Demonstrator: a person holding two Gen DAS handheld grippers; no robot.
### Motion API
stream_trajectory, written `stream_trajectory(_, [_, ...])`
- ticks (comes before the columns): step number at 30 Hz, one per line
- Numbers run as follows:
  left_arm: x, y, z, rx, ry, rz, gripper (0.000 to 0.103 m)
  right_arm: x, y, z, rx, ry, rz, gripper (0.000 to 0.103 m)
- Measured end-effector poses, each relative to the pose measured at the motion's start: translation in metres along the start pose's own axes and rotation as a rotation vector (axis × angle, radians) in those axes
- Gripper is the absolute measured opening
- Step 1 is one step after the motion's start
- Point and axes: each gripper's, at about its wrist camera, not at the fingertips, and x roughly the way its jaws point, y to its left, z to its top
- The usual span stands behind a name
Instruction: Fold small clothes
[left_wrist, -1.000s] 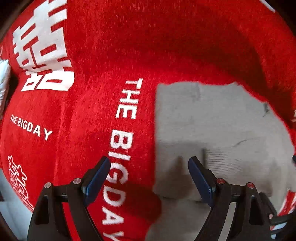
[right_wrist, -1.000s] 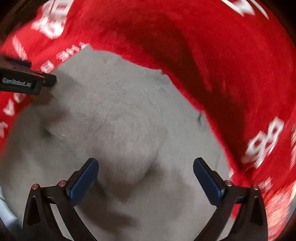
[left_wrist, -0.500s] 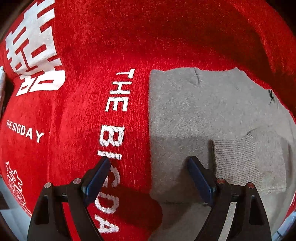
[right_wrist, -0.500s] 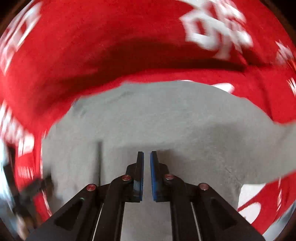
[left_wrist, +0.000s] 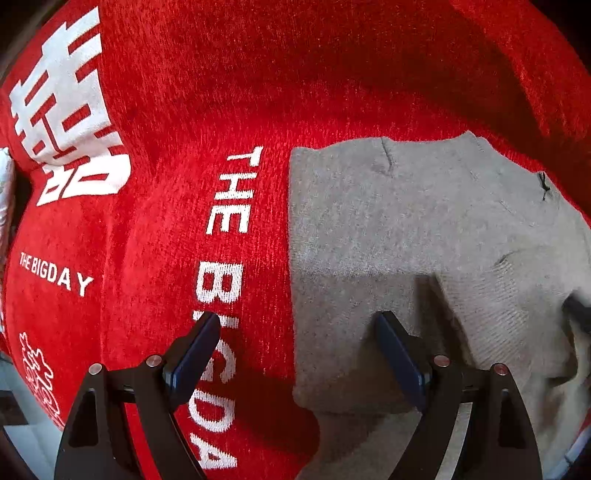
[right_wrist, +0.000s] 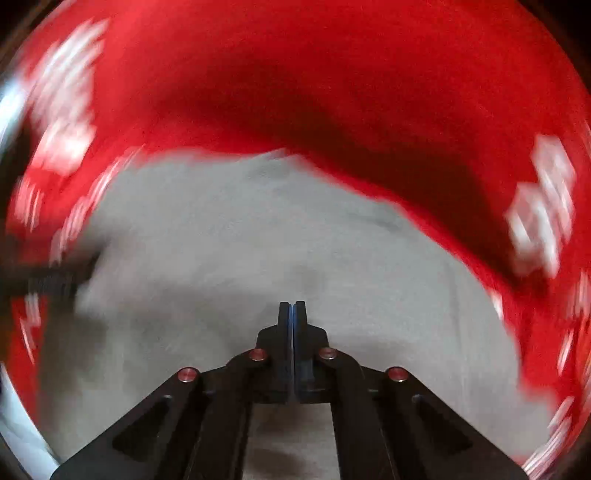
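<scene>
A grey knit garment (left_wrist: 388, 229) lies partly folded on a red blanket (left_wrist: 166, 258) with white lettering. Its ribbed cuff (left_wrist: 491, 317) lies folded over at the right. My left gripper (left_wrist: 295, 328) is open and empty, straddling the garment's left edge just above the cloth. In the blurred right wrist view the same grey garment (right_wrist: 258, 240) fills the middle. My right gripper (right_wrist: 292, 306) is shut, its pads pressed together over the grey cloth; no cloth shows between them. The left gripper shows as a dark blur at that view's left edge.
The red blanket (right_wrist: 332, 74) covers the whole surface and has dark folds at the back. A pale floor strip (left_wrist: 22, 435) shows beyond its lower left edge. A white object (left_wrist: 5, 192) sits at the far left edge.
My right gripper went from wide open to fully shut and swung round over the garment. The ribbed cuff came to lie folded over. The left gripper stayed open and barely moved.
</scene>
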Motion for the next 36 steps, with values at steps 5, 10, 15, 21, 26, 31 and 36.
stream_trajectory(5, [0.001, -0.001, 0.000, 0.021, -0.007, 0.000, 0.087, 0.010, -0.100, -0.013, 0.457, 0.085, 0.100, 0.006])
stream_trajectory(10, [0.000, -0.002, 0.007, 0.043, 0.004, -0.004, 0.087, -0.015, -0.002, -0.010, -0.075, 0.047, 0.155, 0.074])
stream_trajectory(15, [0.004, 0.000, 0.020, 0.048, 0.006, -0.010, 0.087, -0.012, 0.088, -0.023, -0.402, 0.014, 0.213, 0.077])
stream_trajectory(21, [0.009, 0.004, 0.022, 0.040, 0.015, -0.034, 0.087, 0.028, 0.119, -0.032, -0.540, 0.026, 0.084, 0.020])
stream_trajectory(26, [0.013, 0.007, 0.022, 0.026, 0.020, -0.051, 0.087, 0.006, 0.057, -0.001, -0.206, -0.042, 0.041, 0.005])
stream_trajectory(31, [0.015, 0.008, 0.023, 0.043, 0.020, -0.052, 0.087, -0.003, -0.071, 0.018, 0.252, -0.046, -0.011, 0.005])
stream_trajectory(36, [0.015, 0.011, 0.030, 0.043, 0.037, -0.061, 0.087, -0.004, -0.165, -0.015, 0.649, 0.024, 0.023, 0.010])
